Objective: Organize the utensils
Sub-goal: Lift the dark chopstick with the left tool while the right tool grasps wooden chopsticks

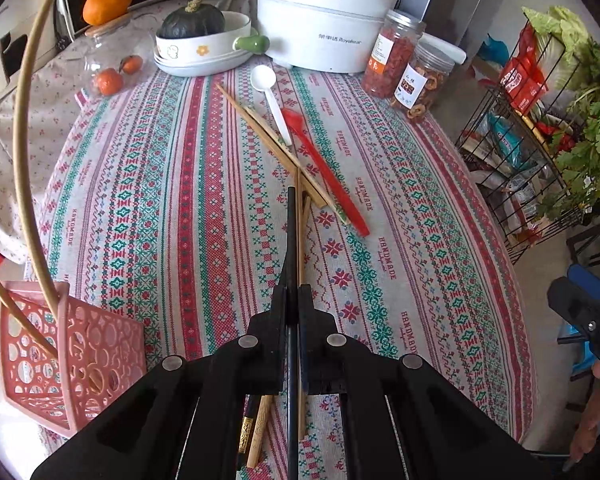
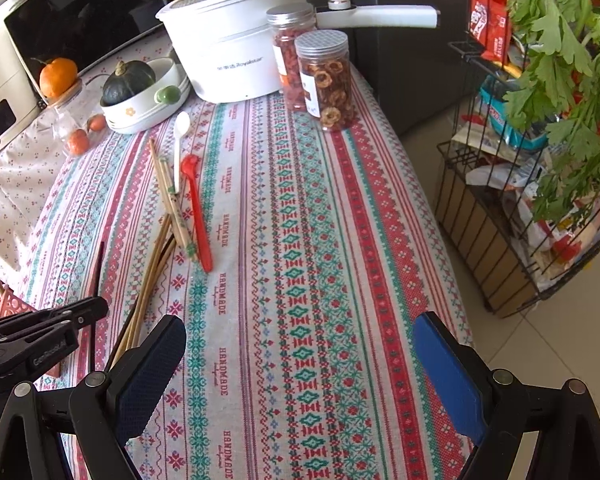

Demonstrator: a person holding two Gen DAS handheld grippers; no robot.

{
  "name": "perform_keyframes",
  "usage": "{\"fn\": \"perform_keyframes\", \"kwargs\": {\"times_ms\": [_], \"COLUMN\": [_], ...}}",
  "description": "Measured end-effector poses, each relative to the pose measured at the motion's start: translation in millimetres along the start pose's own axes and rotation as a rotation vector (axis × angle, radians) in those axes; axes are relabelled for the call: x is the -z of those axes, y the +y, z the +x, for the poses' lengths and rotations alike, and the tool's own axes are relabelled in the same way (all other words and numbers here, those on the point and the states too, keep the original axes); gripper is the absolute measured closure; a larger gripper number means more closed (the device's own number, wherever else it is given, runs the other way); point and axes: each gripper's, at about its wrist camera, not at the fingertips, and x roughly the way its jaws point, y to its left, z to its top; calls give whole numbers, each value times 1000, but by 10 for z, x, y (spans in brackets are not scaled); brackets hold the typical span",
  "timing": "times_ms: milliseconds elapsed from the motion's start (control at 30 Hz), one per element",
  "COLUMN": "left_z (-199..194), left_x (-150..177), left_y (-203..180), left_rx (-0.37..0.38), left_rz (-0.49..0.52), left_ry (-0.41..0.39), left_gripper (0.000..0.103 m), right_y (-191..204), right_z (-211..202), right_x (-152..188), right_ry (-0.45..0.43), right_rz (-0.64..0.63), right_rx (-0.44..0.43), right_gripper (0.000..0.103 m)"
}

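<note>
Clamping a black chopstick (image 1: 291,240), the left gripper (image 1: 293,300) is lifting it toward the pink basket (image 1: 76,352) beside it, while the right gripper (image 2: 300,364) is hovering wide and empty near the remaining chopsticks (image 2: 172,200)

Left claw (image 1: 293,292) clamped on black chopstick (image 1: 291,240), a wooden chopstick (image 1: 300,240) just beside it. Pink basket (image 1: 72,356) at 8 o'clock on desk (image 1: 160,200). Red spoon (image 1: 324,168), white spoon (image 1: 270,96) toward 12 o'clock.
</note>
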Motion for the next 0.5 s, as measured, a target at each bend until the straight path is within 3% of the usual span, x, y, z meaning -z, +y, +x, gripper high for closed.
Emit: {"fn": "perform_keyframes", "kwargs": {"times_ms": [300,500], "left_z": [-866,-1137], "left_x": [246,426], "left_y": [177,445], "left_rx": [68,125], "left_rz": [68,46], "left_ry": [-157,-212], "left_gripper": [98,98], "right_y": [207,431], "right_z": [190,333], "right_x": [-16,1], "right_ry": [58,93], "right_rz": [14,-17], "right_rx": [-39,-32], "right_gripper": [8,8]}}
